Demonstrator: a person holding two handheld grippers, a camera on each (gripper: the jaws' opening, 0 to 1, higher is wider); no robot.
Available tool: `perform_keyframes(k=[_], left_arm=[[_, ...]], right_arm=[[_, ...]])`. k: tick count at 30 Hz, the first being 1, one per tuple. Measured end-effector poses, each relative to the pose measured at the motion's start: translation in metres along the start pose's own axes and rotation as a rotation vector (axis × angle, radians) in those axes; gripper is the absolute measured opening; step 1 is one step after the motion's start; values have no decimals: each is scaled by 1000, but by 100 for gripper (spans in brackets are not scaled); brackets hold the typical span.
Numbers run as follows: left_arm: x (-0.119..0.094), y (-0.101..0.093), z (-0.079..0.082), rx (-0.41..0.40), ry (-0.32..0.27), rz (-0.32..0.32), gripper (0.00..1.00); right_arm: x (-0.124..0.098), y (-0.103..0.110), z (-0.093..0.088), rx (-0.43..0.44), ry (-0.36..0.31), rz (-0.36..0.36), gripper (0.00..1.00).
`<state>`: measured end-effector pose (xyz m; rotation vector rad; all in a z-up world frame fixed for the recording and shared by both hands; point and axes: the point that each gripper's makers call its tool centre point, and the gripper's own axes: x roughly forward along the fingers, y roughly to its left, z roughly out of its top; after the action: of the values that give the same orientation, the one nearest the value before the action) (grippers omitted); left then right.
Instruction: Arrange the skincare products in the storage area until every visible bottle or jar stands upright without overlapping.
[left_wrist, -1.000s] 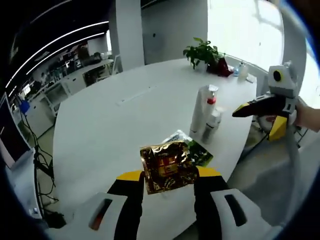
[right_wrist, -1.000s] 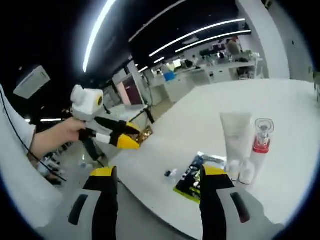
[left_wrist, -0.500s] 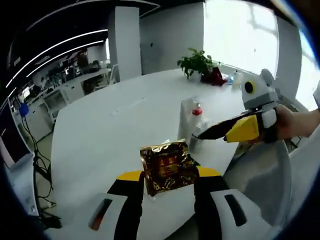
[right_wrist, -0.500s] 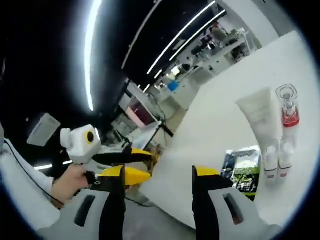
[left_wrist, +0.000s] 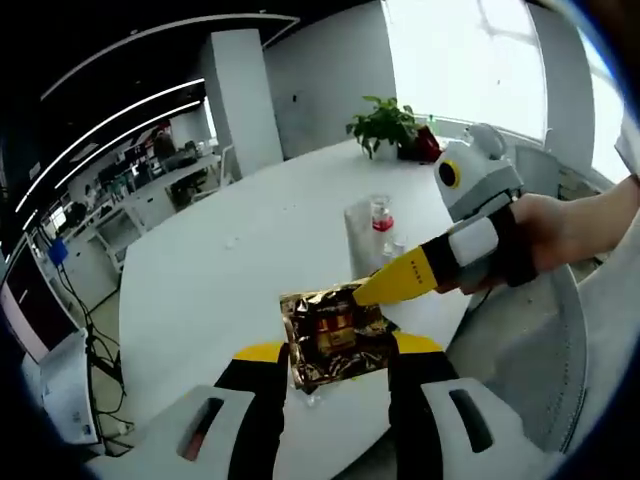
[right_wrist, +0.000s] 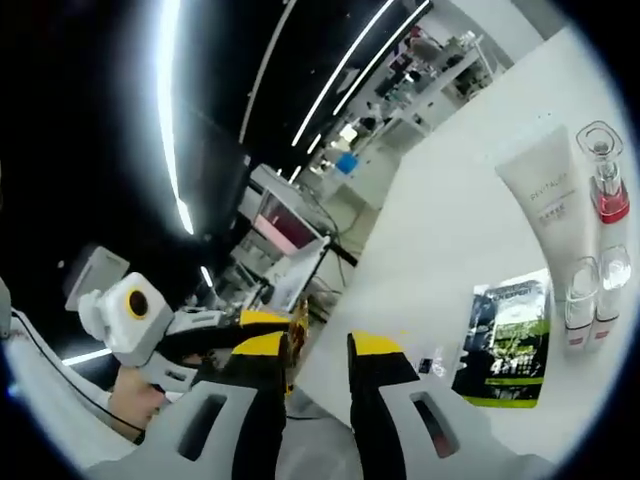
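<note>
Skincare items stand together on the white surface (left_wrist: 230, 290): a white tube (right_wrist: 543, 185) upside down on its cap, touching a clear bottle with a red band (right_wrist: 607, 215), with a dark green sachet (right_wrist: 507, 338) lying flat just beside them. Off the surface, a crinkled gold foil sachet (left_wrist: 333, 334) is clamped in the left tool (left_wrist: 330, 352). The right tool (right_wrist: 316, 350) (jaws narrowed to a slim gap) meets that sachet's upper edge.
</note>
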<state>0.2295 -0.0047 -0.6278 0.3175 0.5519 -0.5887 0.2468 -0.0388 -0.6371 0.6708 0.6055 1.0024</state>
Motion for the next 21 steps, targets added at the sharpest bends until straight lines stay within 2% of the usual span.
perform_keyframes(k=[8, 12, 15, 19, 21], left_arm=[[1, -1, 0, -7, -8, 6, 44], [2, 0, -2, -19, -9, 6, 43], [2, 1, -4, -31, -5, 1, 40], [5, 2, -9, -39, 6, 2, 43], [7, 4, -14, -54, 10, 3, 43]], right_arm=[[6, 6, -4, -14, 22, 21, 14], [7, 7, -3, -12, 10, 23, 3], [8, 3, -3, -2, 6, 9, 2], [9, -3, -3, 12, 1, 0, 1], [11, -6, -4, -8, 12, -14, 1]])
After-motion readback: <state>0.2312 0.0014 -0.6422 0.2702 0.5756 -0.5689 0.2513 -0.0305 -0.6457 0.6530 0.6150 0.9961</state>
